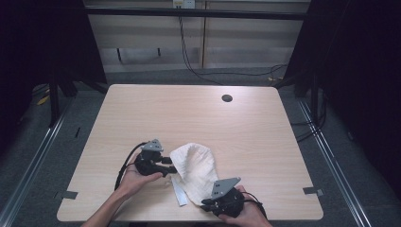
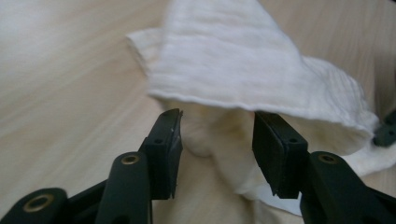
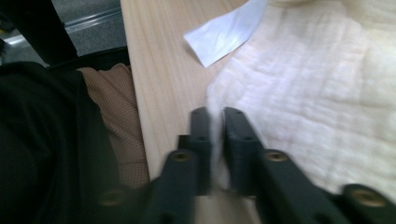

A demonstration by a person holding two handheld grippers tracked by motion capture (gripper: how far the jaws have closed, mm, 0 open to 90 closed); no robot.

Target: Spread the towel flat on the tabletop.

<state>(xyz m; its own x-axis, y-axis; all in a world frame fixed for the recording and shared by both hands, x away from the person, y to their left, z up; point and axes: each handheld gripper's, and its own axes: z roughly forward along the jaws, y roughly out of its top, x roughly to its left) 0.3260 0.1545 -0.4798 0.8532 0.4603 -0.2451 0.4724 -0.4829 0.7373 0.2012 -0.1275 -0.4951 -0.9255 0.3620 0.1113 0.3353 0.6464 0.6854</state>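
A cream white cloth lies crumpled on the wooden table, near its front edge. My left gripper is at the cloth's left side. In the left gripper view its jaws stand open, with a hanging fold of the cloth between them and not pinched. My right gripper is at the cloth's near corner. Seen from the right gripper view, it is shut on the thin edge of the cloth.
A white label strip lies on the table beside the cloth, and it appears as a white label strip in the right gripper view. A dark cable hole sits at the table's far side. The table's front edge is just behind both hands.
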